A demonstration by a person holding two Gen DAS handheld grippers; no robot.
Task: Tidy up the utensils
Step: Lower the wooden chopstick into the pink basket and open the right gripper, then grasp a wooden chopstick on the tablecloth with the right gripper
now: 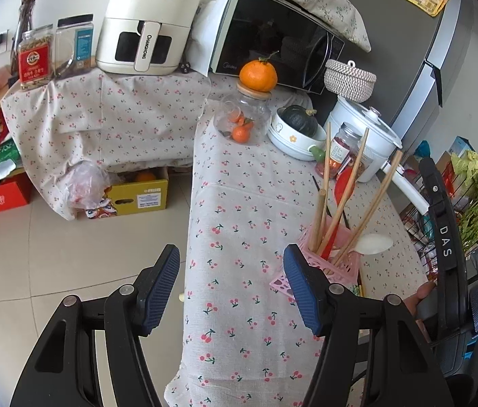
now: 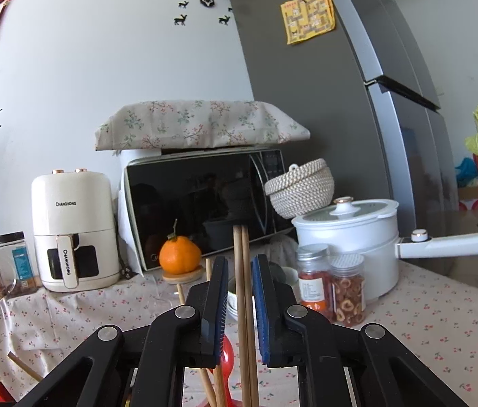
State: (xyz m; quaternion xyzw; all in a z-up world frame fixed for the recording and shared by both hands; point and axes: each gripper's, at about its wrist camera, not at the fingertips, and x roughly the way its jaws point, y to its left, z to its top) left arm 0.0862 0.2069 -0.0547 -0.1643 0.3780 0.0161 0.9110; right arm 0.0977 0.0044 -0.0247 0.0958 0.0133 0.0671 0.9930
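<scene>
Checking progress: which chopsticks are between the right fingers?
The upright pair of chopsticks standing side by side between the right gripper fingers; the pads don't press it. The other chopsticks lean apart in the pink basket.

A small pink basket [image 1: 335, 264] with holes in its sides stands on the desk near the right edge. Long wooden chopsticks [image 1: 344, 200] stick up out of it, leaning different ways. A red spoon [image 1: 344, 186] stands among them. A white spoon [image 1: 374, 244] pokes out sideways over the rim.
</scene>
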